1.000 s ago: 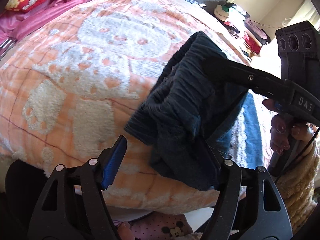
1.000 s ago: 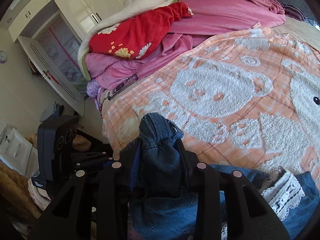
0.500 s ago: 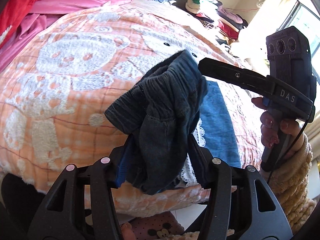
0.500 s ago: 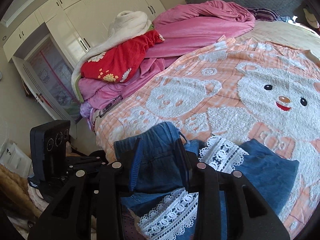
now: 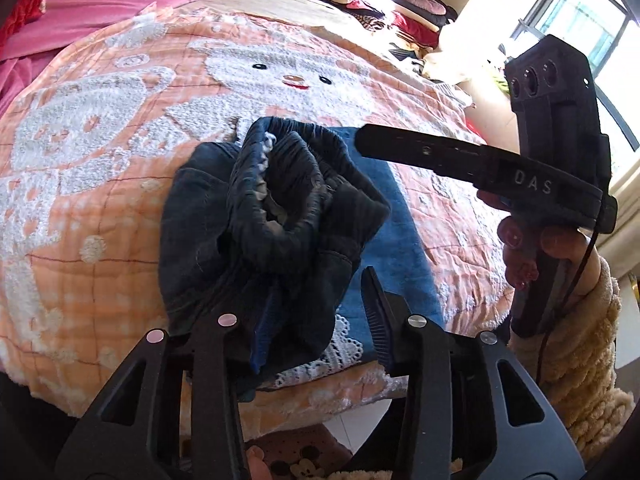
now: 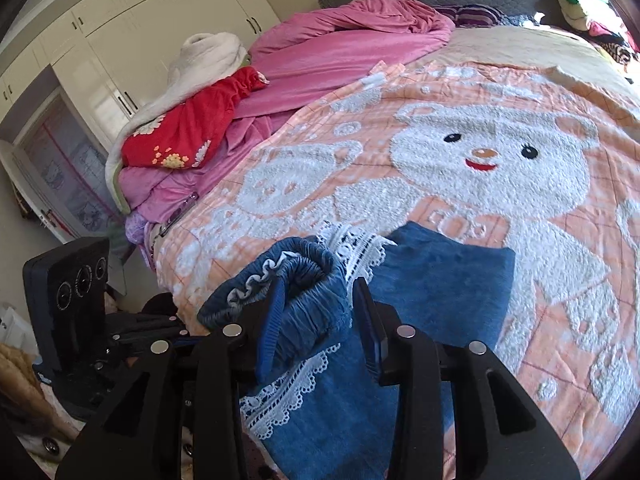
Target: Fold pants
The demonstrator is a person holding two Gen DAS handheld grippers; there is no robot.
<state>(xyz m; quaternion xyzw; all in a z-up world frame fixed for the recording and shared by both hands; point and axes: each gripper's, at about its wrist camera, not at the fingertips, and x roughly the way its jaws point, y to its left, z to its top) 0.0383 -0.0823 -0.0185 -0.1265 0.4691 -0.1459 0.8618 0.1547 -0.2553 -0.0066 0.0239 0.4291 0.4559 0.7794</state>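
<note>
Blue denim pants (image 6: 432, 280) with white lace trim lie at the near edge of the bed. Their gathered elastic waistband (image 5: 280, 200) is bunched up and raised above the legs. My left gripper (image 5: 316, 320) has the waistband cloth between its fingers, with the right finger standing apart from the cloth. My right gripper (image 6: 320, 320) holds the other part of the waistband (image 6: 304, 280) between its fingers. The right gripper also shows in the left wrist view (image 5: 460, 156), reaching in from the right.
The bed is covered by an orange blanket with white bears (image 6: 480, 152). Pink bedding and a red garment (image 6: 192, 128) are piled at the far left. White wardrobes (image 6: 160, 20) stand behind. Clothes are heaped by the window (image 5: 380, 0).
Both grippers have carried the waistband forward over the bed. The pant legs now lie spread on the blanket, and the left gripper's jaws stand wider than half a second ago.
</note>
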